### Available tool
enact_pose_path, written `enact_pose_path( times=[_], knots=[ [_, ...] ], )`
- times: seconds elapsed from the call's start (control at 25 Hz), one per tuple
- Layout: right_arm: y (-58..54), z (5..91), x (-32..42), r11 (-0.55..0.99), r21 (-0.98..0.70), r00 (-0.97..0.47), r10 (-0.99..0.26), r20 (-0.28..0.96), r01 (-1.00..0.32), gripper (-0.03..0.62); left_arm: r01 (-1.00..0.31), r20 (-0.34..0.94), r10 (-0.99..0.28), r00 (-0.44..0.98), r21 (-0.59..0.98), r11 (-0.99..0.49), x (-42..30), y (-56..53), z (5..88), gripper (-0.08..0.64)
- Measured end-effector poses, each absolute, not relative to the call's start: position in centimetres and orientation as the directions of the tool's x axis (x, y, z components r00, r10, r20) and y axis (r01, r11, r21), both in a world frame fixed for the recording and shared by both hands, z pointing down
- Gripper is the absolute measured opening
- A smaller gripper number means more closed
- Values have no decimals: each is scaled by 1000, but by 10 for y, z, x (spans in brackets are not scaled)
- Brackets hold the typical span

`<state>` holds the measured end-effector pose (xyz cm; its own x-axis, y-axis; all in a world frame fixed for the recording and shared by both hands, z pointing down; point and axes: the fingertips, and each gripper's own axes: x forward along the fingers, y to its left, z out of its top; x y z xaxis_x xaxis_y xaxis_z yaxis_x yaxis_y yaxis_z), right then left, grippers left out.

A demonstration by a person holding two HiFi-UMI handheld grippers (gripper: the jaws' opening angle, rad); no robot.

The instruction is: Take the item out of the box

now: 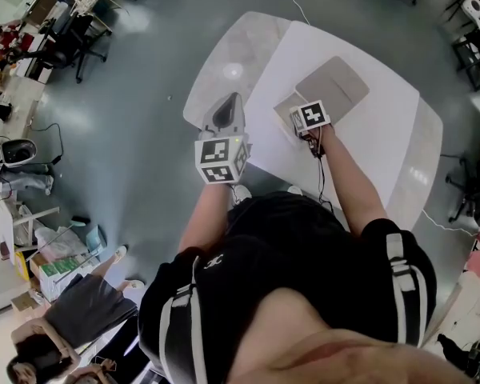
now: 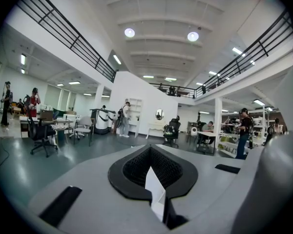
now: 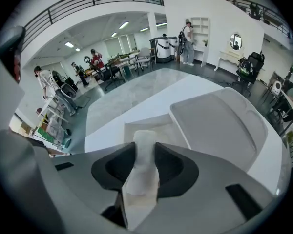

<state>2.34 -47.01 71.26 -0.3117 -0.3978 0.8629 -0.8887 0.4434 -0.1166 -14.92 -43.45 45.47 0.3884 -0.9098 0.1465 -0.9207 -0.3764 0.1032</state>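
A pale, shallow box (image 1: pixel 286 105) lies open on the white table (image 1: pixel 368 142), its lid (image 1: pixel 334 89) folded back to the right. My right gripper (image 1: pixel 302 128) hovers over the box's near edge. In the right gripper view the jaws (image 3: pixel 144 162) pinch a soft white item (image 3: pixel 146 138) that sticks up between them, above the box base (image 3: pixel 161 128) and beside the lid (image 3: pixel 219 126). My left gripper (image 1: pixel 222 125) hangs off the table's left edge over the floor. It points out into the room, its jaws (image 2: pixel 158 199) shut, with only a thin white sliver in the slot.
A second, marbled tabletop (image 1: pixel 232 62) adjoins the white one at the far left. Grey floor (image 1: pixel 128 78) surrounds the tables. Office chairs (image 2: pixel 41 133), desks and several people stand far off in the hall. A cable (image 1: pixel 300 2) runs across the floor beyond the table.
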Motion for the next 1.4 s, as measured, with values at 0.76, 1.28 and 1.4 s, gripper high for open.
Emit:
enact_pose_path(
  times=[0.76,1.28,1.4],
  knots=[
    [-477,499,60,354,-67,-357,-880,314,-933,124,-872,121,-864,488,93,-480,-97,-446,443,12],
    [-430,414,111,185,45,-187,-981,-48,-982,123,-839,98,-833,544,75,-539,-63,-447,432,12],
    [-428,415,116,178,42,-180,-982,-56,-983,123,-834,99,-828,551,71,-547,-58,-449,432,12]
  ],
)
